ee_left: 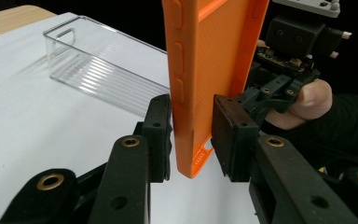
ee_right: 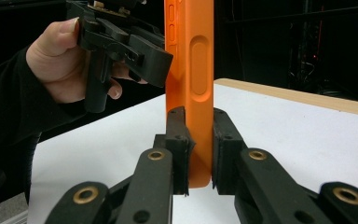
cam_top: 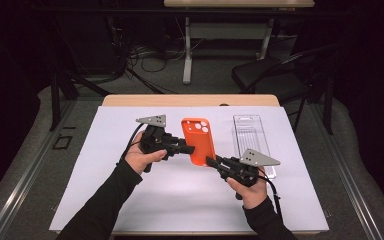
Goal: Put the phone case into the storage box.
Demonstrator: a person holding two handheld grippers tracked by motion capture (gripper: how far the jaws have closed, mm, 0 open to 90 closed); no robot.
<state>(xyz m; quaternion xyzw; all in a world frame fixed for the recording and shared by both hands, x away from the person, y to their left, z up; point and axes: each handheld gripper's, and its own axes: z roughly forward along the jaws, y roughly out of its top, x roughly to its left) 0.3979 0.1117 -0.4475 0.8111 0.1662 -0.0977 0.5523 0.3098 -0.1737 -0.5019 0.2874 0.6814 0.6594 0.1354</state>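
An orange phone case (cam_top: 198, 140) is held up off the white mat (cam_top: 180, 200) between both grippers, its camera cut-out toward the far side. My left gripper (cam_top: 190, 149) comes in from the left and is shut on the case's left long edge; in the left gripper view its pads press both faces of the case (ee_left: 200, 70). My right gripper (cam_top: 211, 161) is shut on the near right corner, and its jaws clamp the case (ee_right: 191, 70) from both sides in the right gripper view.
A clear plastic tray (cam_top: 252, 140) lies on the mat just right of the case, long side running away from me. The mat covers a wooden table (cam_top: 190, 100). A dark chair (cam_top: 275, 75) and cables stand beyond the far edge.
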